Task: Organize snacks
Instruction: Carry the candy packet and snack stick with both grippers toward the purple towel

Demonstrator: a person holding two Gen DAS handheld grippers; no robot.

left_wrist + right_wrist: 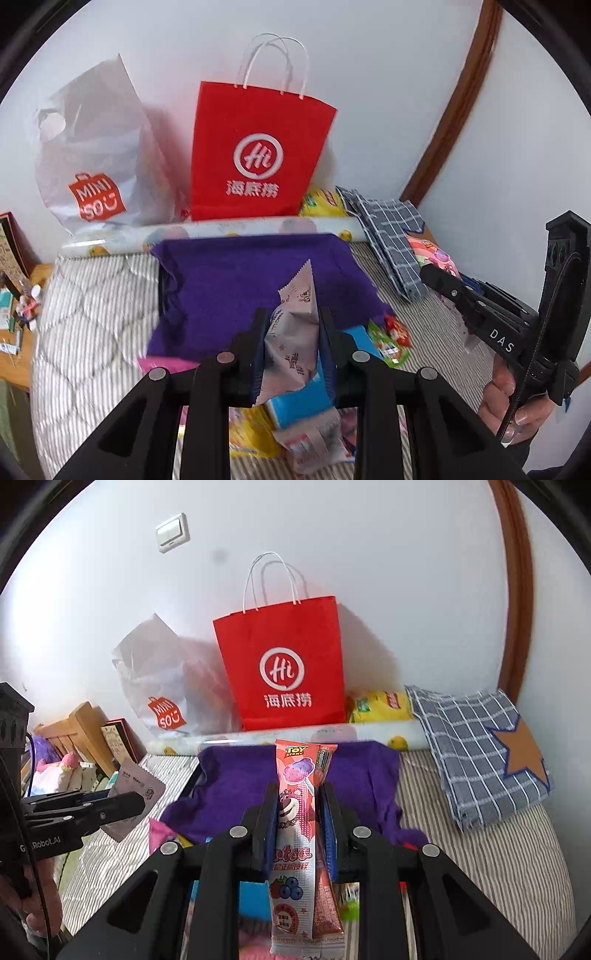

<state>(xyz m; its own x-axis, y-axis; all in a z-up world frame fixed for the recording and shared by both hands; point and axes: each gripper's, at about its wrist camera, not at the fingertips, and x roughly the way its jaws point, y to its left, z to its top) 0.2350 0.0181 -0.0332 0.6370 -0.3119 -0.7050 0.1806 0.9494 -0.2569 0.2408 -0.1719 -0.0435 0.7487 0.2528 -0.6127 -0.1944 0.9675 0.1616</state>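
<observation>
We see the paper bag [284,664] at the bed's [480,849] wall edge, plastic bag [162,686] left of it, folded cloth [476,753] right, towel [236,775] in front.

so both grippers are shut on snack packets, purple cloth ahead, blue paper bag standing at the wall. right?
One error: the paper bag standing at the wall is red, not blue, as the right wrist view shows. Left gripper and right gripper each clamp a packet, purple cloth ahead.
</observation>
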